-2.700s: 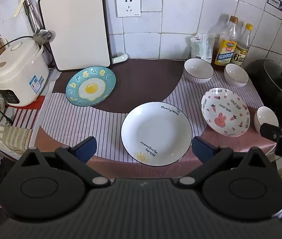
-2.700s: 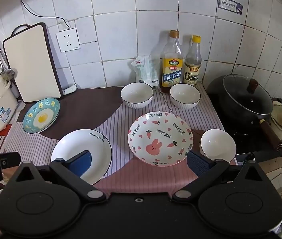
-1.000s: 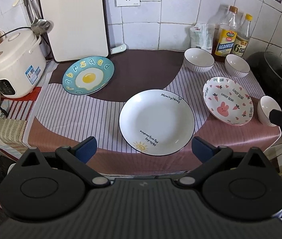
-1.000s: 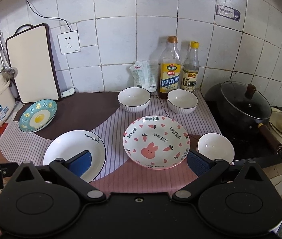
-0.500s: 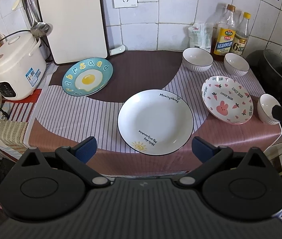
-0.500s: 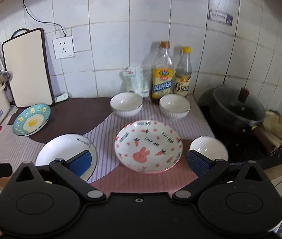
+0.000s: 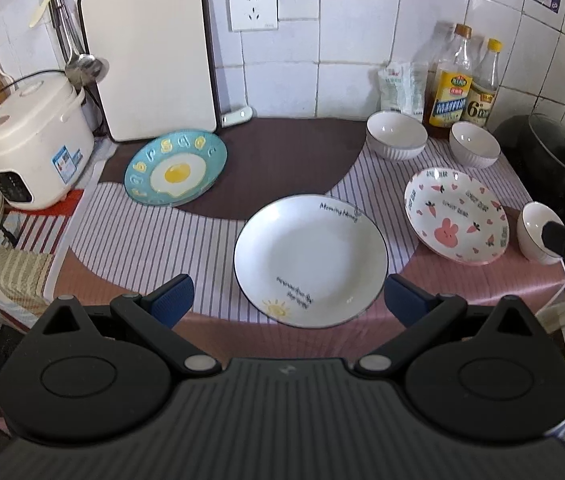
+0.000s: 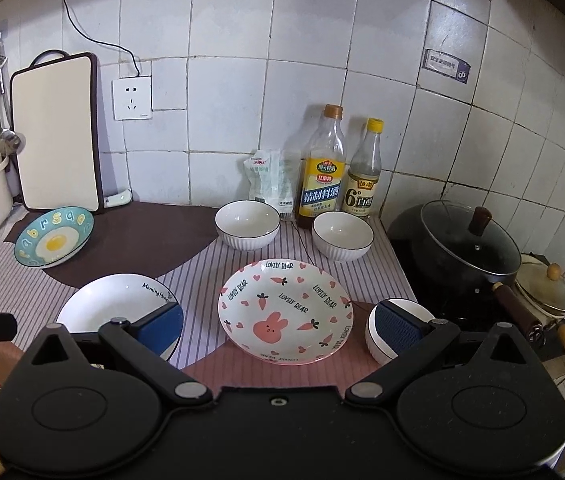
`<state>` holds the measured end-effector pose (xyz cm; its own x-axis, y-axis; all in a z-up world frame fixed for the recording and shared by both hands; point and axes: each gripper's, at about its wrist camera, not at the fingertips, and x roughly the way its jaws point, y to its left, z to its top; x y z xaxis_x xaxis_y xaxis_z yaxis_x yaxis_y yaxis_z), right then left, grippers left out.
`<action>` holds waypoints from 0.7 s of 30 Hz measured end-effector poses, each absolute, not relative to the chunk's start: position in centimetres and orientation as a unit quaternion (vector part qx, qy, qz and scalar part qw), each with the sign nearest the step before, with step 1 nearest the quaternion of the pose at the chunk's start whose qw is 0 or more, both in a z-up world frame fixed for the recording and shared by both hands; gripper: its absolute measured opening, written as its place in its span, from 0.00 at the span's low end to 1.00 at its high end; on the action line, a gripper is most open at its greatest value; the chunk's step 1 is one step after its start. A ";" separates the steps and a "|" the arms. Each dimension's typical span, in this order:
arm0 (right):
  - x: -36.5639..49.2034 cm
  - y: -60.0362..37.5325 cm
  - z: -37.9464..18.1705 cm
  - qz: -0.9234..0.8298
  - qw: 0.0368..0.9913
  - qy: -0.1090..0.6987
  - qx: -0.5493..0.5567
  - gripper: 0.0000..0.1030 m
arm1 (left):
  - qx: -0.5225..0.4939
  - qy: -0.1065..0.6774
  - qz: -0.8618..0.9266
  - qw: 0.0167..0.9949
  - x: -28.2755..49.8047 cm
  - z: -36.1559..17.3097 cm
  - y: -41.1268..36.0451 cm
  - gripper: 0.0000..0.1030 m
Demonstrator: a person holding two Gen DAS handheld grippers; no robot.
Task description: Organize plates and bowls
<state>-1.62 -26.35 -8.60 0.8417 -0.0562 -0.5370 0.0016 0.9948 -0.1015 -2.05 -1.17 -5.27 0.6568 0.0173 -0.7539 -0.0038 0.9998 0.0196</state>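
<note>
Nothing sorted yet, as far as the views show: every dish sits alone on the counter w/ no stack started. Left claw is spread wide & empty, hanging over the counter's near edge; the white plate lies straight ahead btwn its fingers, untouched. The blue egg plate is ahead & to its left, the pink bunny plate ahead & to its right. Right claw is likewise released, holding nothing, w/ the bunny plate dead ahead btwn its fingers. Its right finger sits in front of the small bowl; contact can't be told. Two ribbed bowls, left & right, stand farther ahead of it near the bottles, apart from each other. Judgement: task at the very start; 3 plates still to be stacked, 3 bowls still to be nested. Likely 1st picks are the white plate for the left claw, bunny plate or small bowl for the right.
</note>
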 end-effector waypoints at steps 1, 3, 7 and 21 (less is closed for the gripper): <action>-1.7 -26.3 -8.7 -0.013 0.958 0.281 -0.049 1.00 | 0.012 0.414 0.006 0.910 -2.0 -5.5 -1.3 1.00; -1.7 -26.2 -8.8 -0.009 0.958 0.283 -0.051 1.00 | 0.010 0.417 0.002 0.909 -2.0 -5.9 -1.4 1.00; -1.6 -26.0 -9.0 -0.004 0.956 0.289 -0.050 1.00 | 0.003 0.427 -0.005 0.904 -1.9 -6.4 -1.2 1.00; -1.0 -25.1 -9.9 0.077 0.958 0.275 -0.024 1.00 | -0.010 0.420 -0.019 0.907 -1.5 -6.2 0.3 1.00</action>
